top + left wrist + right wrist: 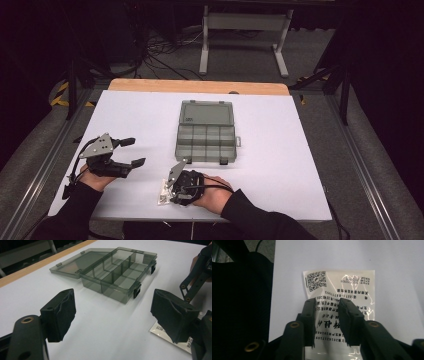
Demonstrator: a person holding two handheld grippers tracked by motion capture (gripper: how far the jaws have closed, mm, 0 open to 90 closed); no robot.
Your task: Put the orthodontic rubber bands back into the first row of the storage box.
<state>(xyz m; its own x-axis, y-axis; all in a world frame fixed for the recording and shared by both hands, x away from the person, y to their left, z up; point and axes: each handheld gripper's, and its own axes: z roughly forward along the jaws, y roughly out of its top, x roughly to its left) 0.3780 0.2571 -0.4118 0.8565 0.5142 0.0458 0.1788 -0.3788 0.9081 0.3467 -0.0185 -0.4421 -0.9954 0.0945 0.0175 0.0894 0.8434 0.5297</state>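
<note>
Where the right gripper (327, 302) is pointed down at the table's near edge, its jaws are seen narrowed over a printed plastic packet (342, 290), grip unconfirmed. The left gripper (134, 151) is held with jaws apart, empty. An open compartment box (206, 131) is set mid-sheet on the white table cover (280, 165); dark floor (240, 55) and a metal stand (245, 22) are noted beyond.

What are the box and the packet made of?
Box: likely hard smoky-grey translucent plastic; dividers show through its walls. Packet: seemingly thin glossy plastic film, given the glare and wrinkles, with a printed label; contents hidden.
</note>
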